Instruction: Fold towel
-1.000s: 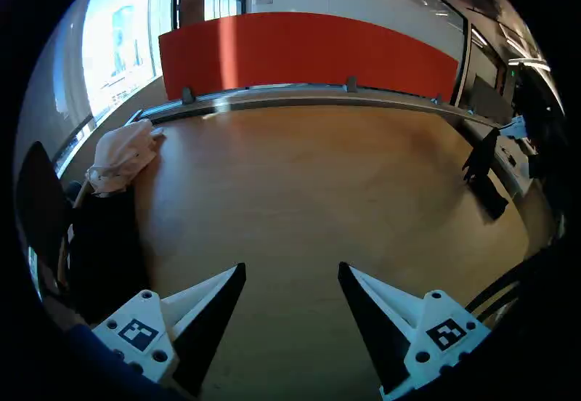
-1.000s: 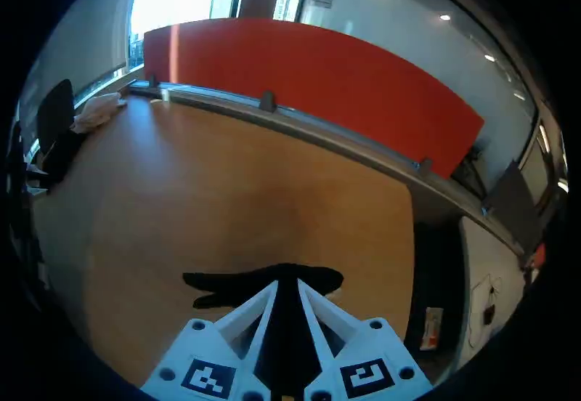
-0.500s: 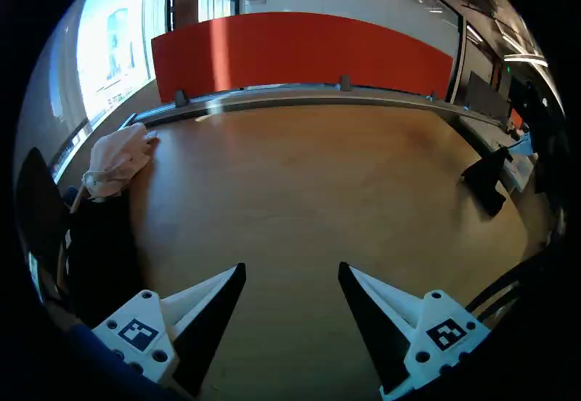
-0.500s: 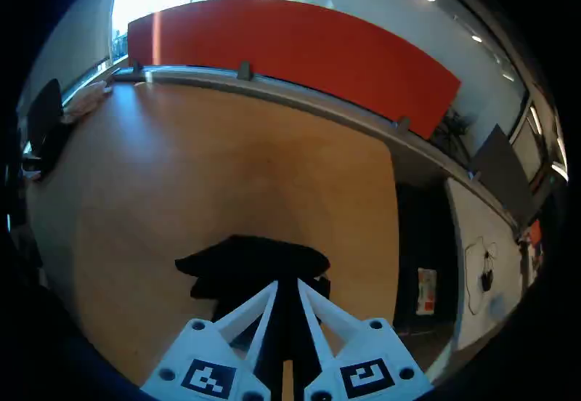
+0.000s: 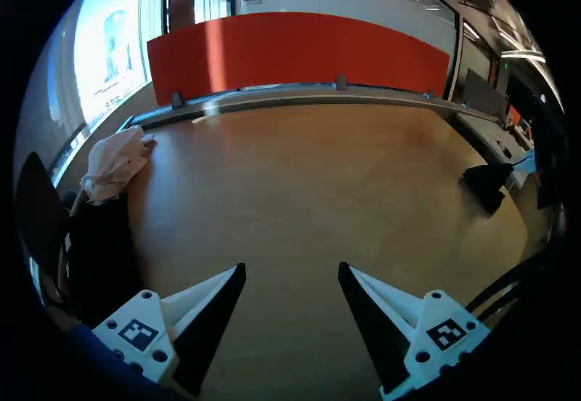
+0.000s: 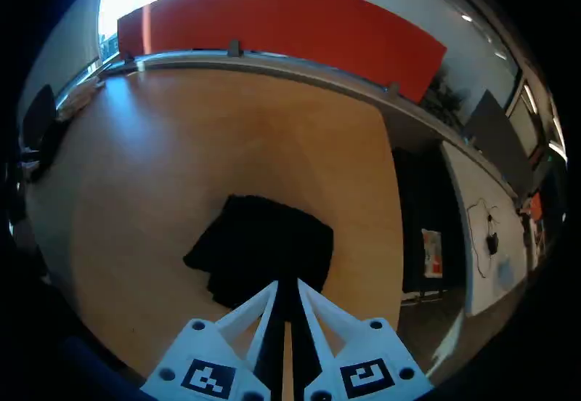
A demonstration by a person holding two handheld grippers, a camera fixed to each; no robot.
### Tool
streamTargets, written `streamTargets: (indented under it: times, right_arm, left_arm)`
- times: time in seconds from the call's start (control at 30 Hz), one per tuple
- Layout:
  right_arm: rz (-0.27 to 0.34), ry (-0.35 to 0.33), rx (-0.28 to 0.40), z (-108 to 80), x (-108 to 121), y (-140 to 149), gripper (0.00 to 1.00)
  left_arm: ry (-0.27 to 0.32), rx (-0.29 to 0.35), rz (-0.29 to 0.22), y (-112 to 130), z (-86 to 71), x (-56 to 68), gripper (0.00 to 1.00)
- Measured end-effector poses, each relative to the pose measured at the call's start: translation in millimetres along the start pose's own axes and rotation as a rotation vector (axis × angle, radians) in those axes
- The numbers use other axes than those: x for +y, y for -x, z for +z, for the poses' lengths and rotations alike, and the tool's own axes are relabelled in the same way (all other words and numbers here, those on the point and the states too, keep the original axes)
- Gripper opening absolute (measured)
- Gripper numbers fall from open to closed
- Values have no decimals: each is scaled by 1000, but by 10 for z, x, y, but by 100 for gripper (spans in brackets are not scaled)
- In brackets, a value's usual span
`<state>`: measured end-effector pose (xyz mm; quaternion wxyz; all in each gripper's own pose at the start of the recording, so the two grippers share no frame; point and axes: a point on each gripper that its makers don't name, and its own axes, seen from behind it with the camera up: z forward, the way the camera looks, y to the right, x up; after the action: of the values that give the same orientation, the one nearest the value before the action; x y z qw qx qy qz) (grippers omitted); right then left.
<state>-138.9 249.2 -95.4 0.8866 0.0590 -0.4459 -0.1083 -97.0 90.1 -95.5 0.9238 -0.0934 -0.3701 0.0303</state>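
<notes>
The left gripper (image 5: 290, 292) hangs over the wooden table (image 5: 305, 183) with its tongs wide apart and nothing between them, on the side farthest from the red partition (image 5: 298, 49). The right gripper (image 6: 287, 301) has its tongs drawn together on the near edge of the black towel (image 6: 265, 245), which spreads from the tips toward the partition.

A second ago, in the right gripper view, the towel was a thin dark strip just past the tips. Now it is a broad, roughly square patch, and the camera looks down on the table more steeply. In the left gripper view the towel has gone from a long hanging shape to a compact lump off to the right, at the table edge well short of the partition. I judge that the towel is being brought in and opened over the table, and that no fold has begun.

The pinch itself is lost in the dark gap between the right tongs. The cloth is too black to show corners or creases, and I cannot tell whether it lies on the wood or hangs above it. Close to the partition's left end, a pale cloth heap (image 5: 116, 160) sits at the table edge.
</notes>
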Motion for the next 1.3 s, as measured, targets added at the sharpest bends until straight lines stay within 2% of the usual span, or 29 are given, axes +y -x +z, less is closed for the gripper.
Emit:
streamTargets:
  times: [0.37, 0.7, 1.3]
  right_arm:
    - [-31, -20, 36, -41, -174, -244, 5]
    - [-57, -22, 56, -34, -211, -490, 5]
    - [-86, -33, 68, 2, -334, -676, 5]
  left_arm:
    - [8, 4, 1, 4, -11, 39, 94]
    - [1, 4, -10, 31, -46, -28, 94]
    - [-3, 7, -11, 28, -62, -93, 94]
